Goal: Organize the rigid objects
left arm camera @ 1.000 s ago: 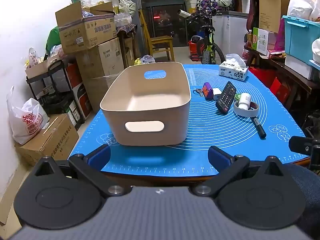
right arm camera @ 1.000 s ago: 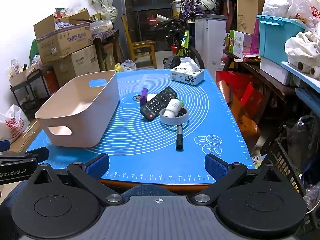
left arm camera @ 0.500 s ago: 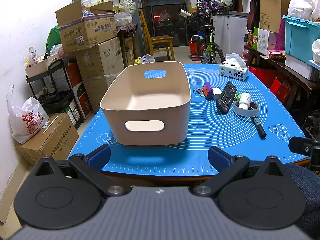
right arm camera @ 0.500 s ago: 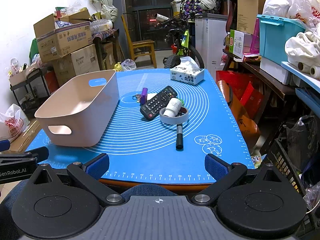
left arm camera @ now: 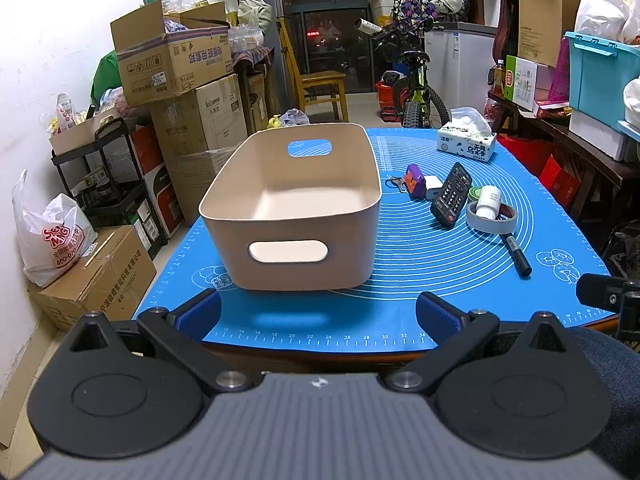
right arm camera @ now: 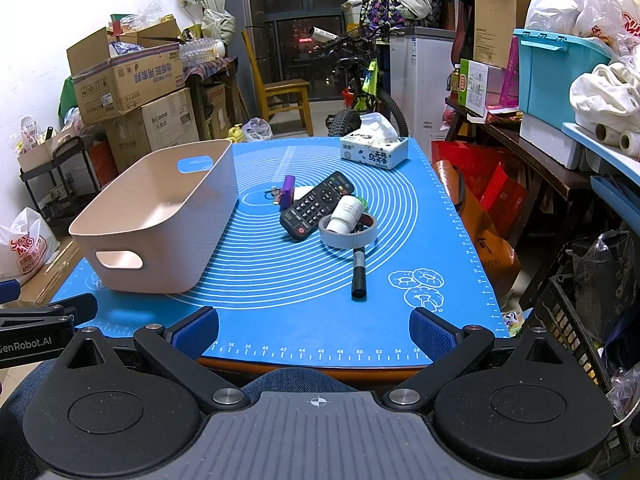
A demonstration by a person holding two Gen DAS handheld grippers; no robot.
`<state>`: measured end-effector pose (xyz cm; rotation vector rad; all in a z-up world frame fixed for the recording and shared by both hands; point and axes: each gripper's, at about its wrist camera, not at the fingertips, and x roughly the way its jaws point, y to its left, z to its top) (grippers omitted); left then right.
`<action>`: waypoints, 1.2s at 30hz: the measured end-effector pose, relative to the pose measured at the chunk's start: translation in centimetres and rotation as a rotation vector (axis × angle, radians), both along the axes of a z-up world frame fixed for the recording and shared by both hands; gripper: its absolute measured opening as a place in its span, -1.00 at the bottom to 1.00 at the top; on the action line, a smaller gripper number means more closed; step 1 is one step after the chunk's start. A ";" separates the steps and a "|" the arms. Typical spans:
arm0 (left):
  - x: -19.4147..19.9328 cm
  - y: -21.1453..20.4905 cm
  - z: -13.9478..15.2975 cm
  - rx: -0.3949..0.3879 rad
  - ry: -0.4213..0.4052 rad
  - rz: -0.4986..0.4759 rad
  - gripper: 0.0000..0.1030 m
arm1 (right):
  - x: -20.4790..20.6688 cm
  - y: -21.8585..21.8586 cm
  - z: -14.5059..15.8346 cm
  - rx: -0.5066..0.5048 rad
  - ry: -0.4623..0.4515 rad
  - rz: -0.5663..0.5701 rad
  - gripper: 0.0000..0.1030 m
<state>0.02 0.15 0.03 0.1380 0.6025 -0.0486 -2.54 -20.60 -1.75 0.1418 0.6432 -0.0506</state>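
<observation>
An empty beige bin point(left arm camera: 296, 216) point(right arm camera: 160, 220) with handle cutouts stands on the left of the blue mat point(left arm camera: 420, 292) point(right arm camera: 280, 300). To its right lie a black remote point(left arm camera: 451, 196) point(right arm camera: 316, 206), a white bottle point(left arm camera: 489, 202) point(right arm camera: 346, 214) resting in a tape roll point(left arm camera: 491, 222) point(right arm camera: 348, 236), a black marker point(left arm camera: 517, 254) point(right arm camera: 359, 274), a purple object point(left arm camera: 414, 176) point(right arm camera: 287, 191) and a small white block point(left arm camera: 432, 192). My left gripper point(left arm camera: 318, 314) is open and empty at the table's near edge, in front of the bin. My right gripper point(right arm camera: 314, 330) is open and empty at the near edge.
A tissue box point(left arm camera: 466, 146) point(right arm camera: 374, 152) stands at the far end of the mat. Cardboard boxes point(left arm camera: 180, 80) and a shelf cart stand left of the table. A bicycle point(left arm camera: 412, 84), a chair point(right arm camera: 286, 92) and cluttered shelves point(right arm camera: 560, 80) are behind and to the right.
</observation>
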 end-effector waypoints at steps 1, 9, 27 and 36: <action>0.0 0.0 0.0 0.000 0.000 0.000 0.99 | 0.0 0.0 0.0 0.000 -0.001 -0.001 0.95; 0.0 0.0 0.0 0.001 0.001 0.000 0.99 | 0.0 0.0 0.0 0.001 0.000 -0.001 0.95; 0.0 -0.1 -0.2 0.004 0.001 0.001 0.99 | 0.0 0.0 0.0 0.001 0.000 -0.001 0.95; -0.1 0.5 -0.3 0.006 0.001 0.001 0.99 | 0.0 0.0 0.0 0.002 0.001 -0.002 0.95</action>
